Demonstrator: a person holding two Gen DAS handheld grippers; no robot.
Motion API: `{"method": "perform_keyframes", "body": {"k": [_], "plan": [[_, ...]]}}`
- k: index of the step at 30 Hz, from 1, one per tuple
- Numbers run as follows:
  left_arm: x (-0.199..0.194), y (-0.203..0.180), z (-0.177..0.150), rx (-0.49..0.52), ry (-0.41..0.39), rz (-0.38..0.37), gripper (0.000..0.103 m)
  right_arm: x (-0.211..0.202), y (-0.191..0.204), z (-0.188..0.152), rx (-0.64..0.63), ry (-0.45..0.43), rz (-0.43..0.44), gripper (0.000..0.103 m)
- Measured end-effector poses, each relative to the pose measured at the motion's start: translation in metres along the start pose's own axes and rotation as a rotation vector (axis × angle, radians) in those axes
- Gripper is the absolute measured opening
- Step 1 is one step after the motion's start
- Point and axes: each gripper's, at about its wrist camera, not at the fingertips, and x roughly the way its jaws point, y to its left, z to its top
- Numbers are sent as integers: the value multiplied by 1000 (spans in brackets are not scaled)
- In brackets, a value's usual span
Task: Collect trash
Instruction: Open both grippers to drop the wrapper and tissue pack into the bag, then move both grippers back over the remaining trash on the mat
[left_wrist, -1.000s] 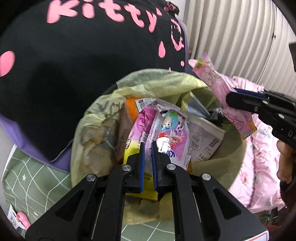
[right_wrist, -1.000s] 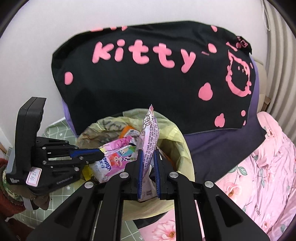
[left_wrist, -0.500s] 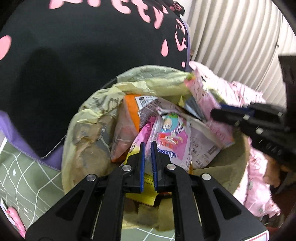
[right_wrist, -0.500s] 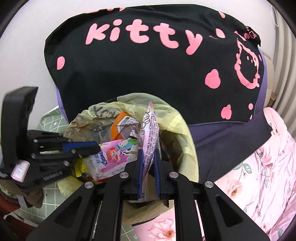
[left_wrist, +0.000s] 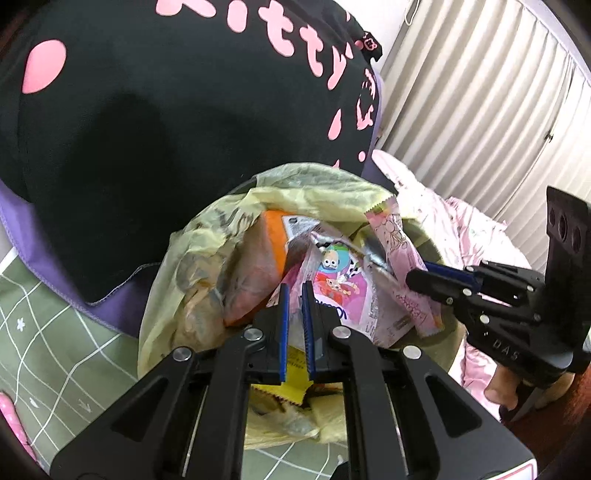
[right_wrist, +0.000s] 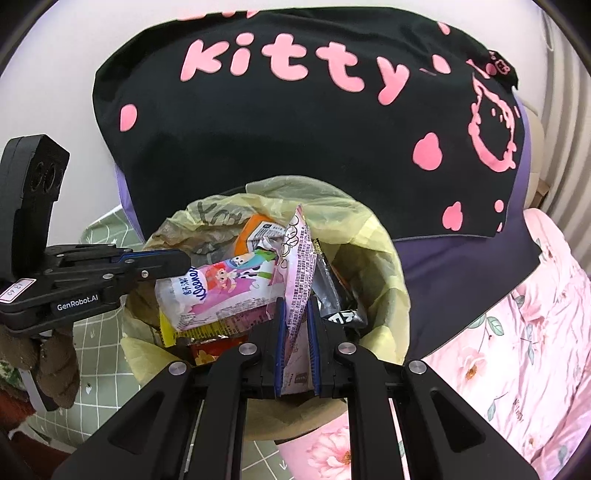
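Note:
A bin lined with a yellow bag (left_wrist: 207, 236) (right_wrist: 384, 258) holds several snack wrappers. My left gripper (left_wrist: 294, 291) hovers over the bin's near rim, its jaws nearly together with nothing between them; it also shows at the left in the right wrist view (right_wrist: 181, 264). A pink cartoon pouch (left_wrist: 336, 291) (right_wrist: 221, 291) lies on top of the trash. My right gripper (right_wrist: 295, 306) is shut on a pale pink wrapper (right_wrist: 299, 258) (left_wrist: 399, 251), held upright inside the bin mouth. It shows at the right in the left wrist view (left_wrist: 417, 275).
A black "Kitty" cushion (right_wrist: 295, 122) leans right behind the bin. Pink floral bedding (right_wrist: 517, 350) lies to the right. A green grid mat (left_wrist: 55, 332) is to the left. Pleated curtains (left_wrist: 480, 92) hang at the far right.
My right gripper has lowered the pale pink wrapper into the bin mouth. My left gripper has stayed over the bin, a little closer to it.

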Motion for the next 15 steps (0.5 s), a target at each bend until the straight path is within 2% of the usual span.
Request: {"method": "perform_keyframes", "body": {"k": [4, 6, 7, 8, 9, 12, 15], "plan": [[-5, 3, 9, -42, -27, -52, 7, -5, -1, 0, 7, -12, -17, 12], [-10, 8, 9, -80, -43, -90, 13, -6, -1, -1, 17, -8, -6, 18], [-13, 10, 9, -90, -51, -100, 17, -6, 0, -1, 14, -7, -5, 26], [-17, 10, 9, -90, -62, -93, 25, -7, 2, -2, 7, -8, -12, 34], [-20, 10, 8, -86, -72, -78, 31, -7, 4, -3, -1, -11, -15, 35], [-35, 9, 5, -71, -102, -51, 35, -9, 8, -2, 4, -21, -30, 36], [-52, 14, 0, -63, -124, -22, 41, -14, 11, 1, 36, -58, -33, 41]]}}
